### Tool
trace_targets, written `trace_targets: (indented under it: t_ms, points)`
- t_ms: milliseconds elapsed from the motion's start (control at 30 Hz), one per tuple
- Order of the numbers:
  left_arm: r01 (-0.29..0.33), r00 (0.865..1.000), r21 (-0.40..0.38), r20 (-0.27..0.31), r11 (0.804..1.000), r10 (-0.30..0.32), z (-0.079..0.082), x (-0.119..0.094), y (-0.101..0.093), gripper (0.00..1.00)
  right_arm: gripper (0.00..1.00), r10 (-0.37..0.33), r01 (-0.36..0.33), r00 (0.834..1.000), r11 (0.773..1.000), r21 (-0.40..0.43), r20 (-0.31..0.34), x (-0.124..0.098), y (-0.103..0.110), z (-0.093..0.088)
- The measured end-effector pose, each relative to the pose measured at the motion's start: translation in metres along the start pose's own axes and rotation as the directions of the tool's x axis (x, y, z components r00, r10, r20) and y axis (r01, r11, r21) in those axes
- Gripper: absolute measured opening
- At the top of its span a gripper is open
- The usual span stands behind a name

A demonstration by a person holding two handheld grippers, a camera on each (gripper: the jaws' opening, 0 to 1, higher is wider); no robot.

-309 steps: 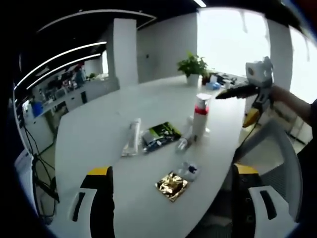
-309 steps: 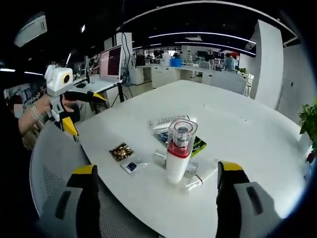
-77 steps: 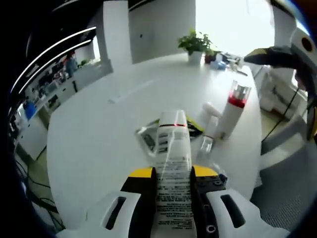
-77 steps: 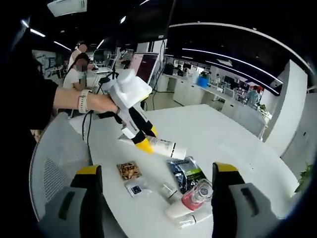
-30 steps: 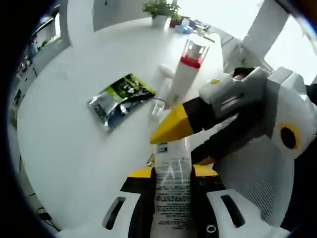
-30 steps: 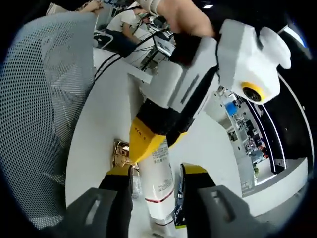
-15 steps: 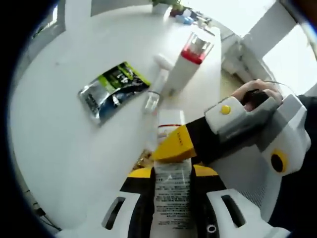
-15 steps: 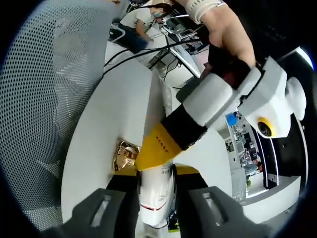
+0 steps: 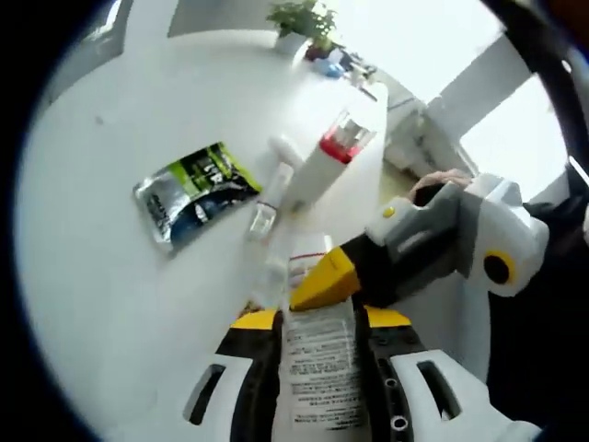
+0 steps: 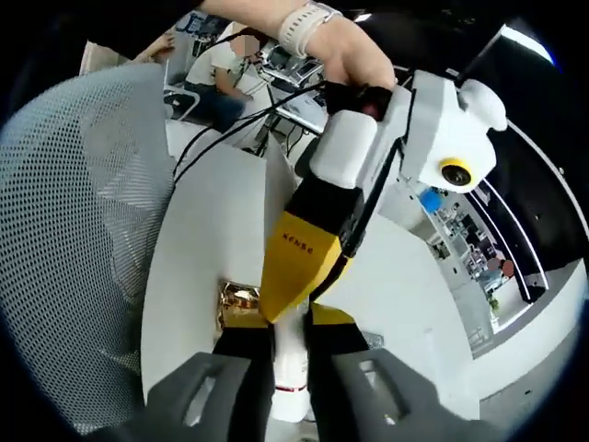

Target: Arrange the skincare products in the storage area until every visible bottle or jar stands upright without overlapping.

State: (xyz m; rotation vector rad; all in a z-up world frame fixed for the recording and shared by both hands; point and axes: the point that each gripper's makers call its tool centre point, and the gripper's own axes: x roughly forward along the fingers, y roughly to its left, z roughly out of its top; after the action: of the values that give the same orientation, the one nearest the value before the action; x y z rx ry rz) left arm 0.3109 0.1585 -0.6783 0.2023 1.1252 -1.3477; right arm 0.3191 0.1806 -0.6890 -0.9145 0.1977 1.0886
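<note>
The white tube (image 9: 317,359) is held above the near edge of the table (image 9: 83,276), gripped by both tools at once. The left gripper (image 9: 317,322) has its jaws closed tight on the tube's printed body; the right gripper (image 10: 290,336) has its jaws nearly together on the tube's white end (image 10: 290,368). In the left gripper view the right gripper's yellow tip (image 9: 322,281) lies across the tube just beyond the left jaws. Farther off on the table one red-collared bottle (image 9: 322,166) stands upright, with two small tubes (image 9: 267,203) lying just to its left. One green-and-silver sachet (image 9: 193,193) lies flat farther left, apart from them. One gold packet (image 10: 237,302) lies on the table just left of the right jaws. A mesh chair (image 10: 83,221) stands at the near edge, and a hand (image 10: 345,46) grasps the left gripper.
</note>
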Motion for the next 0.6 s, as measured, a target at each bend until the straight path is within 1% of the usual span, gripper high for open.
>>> trace_targets:
  t_ms: [33, 133, 167, 233, 267, 300, 333, 367, 400, 433, 467, 500, 533, 567, 600]
  points:
    - [0.009, 1.0, 0.013, 0.025, 1.0, -0.009, 0.004, -0.002, -0.001, 0.28, 0.09, -0.003, 0.003, 1.0, 1.0, -0.004, -0.004, 0.0, 0.0, -0.001]
    - [-0.028, 0.996, 0.053, 0.082, 0.998, 0.024, 0.012, -0.009, 0.003, 0.25, 0.09, -0.006, 0.006, 1.0, 1.0, 0.01, -0.013, -0.002, -0.002, -0.005]
    - [-0.02, 0.995, 0.08, 0.101, 0.997, 0.012, 0.014, -0.013, 0.0, 0.28, 0.09, 0.001, 0.0, 1.0, 1.0, 0.026, -0.014, -0.003, -0.001, -0.007]
    - [-0.024, 0.993, 0.081, 0.114, 0.996, 0.015, 0.013, -0.02, -0.001, 0.37, 0.09, -0.002, 0.002, 1.0, 0.999, 0.047, -0.01, -0.005, -0.002, -0.009]
    - [-0.026, 0.993, 0.098, 0.121, 0.995, 0.014, 0.013, -0.023, -0.002, 0.38, 0.09, 0.007, -0.006, 1.0, 0.996, 0.085, -0.004, -0.006, -0.001, -0.009]
    - [-0.032, 0.993, 0.098, 0.12, 0.995, 0.021, 0.011, -0.026, -0.001, 0.37, 0.09, -0.005, 0.005, 1.0, 0.995, 0.095, 0.004, -0.007, -0.003, -0.009]
    - [-0.061, 0.988, 0.132, 0.147, 0.989, 0.042, 0.013, -0.031, 0.002, 0.37, 0.09, 0.0, 0.0, 1.0, 0.994, 0.11, 0.006, -0.008, -0.004, -0.009]
    - [-0.078, 0.983, 0.143, 0.179, 0.987, 0.052, 0.016, -0.034, 0.004, 0.38, 0.09, 0.0, -0.001, 1.0, 0.991, 0.135, 0.01, -0.009, -0.006, -0.01]
    - [-0.058, 0.984, 0.103, 0.177, 0.993, 0.039, 0.012, -0.039, 0.001, 0.38, 0.09, -0.004, 0.002, 1.0, 0.989, 0.149, 0.013, -0.009, -0.007, -0.01]
    - [-0.056, 0.976, 0.122, 0.214, 0.991, 0.028, 0.017, -0.043, 0.0, 0.38, 0.09, 0.003, -0.004, 1.0, 0.988, 0.152, 0.012, -0.009, -0.008, -0.011]
    - [-0.046, 0.971, 0.125, 0.24, 0.991, 0.015, 0.018, -0.048, -0.003, 0.4, 0.09, 0.003, -0.005, 1.0, 0.988, 0.157, 0.013, -0.009, -0.008, -0.012]
    - [-0.041, 0.972, 0.108, 0.233, 0.993, 0.015, 0.015, -0.051, -0.003, 0.42, 0.09, 0.001, -0.005, 1.0, 0.986, 0.168, 0.021, -0.009, -0.008, -0.012]
    - [-0.064, 0.966, 0.134, 0.257, 0.989, 0.028, 0.017, -0.056, -0.002, 0.45, 0.09, 0.009, -0.013, 1.0, 0.982, 0.189, 0.023, -0.009, -0.008, -0.012]
    - [-0.075, 0.962, 0.139, 0.271, 0.987, 0.035, 0.019, -0.057, 0.0, 0.48, 0.09, 0.007, -0.012, 1.0, 0.98, 0.196, 0.026, -0.009, -0.008, -0.013]
    - [-0.073, 0.965, 0.125, 0.26, 0.989, 0.038, 0.014, -0.061, 0.0, 0.48, 0.09, 0.008, -0.014, 1.0, 0.979, 0.201, 0.029, -0.009, -0.009, -0.013]
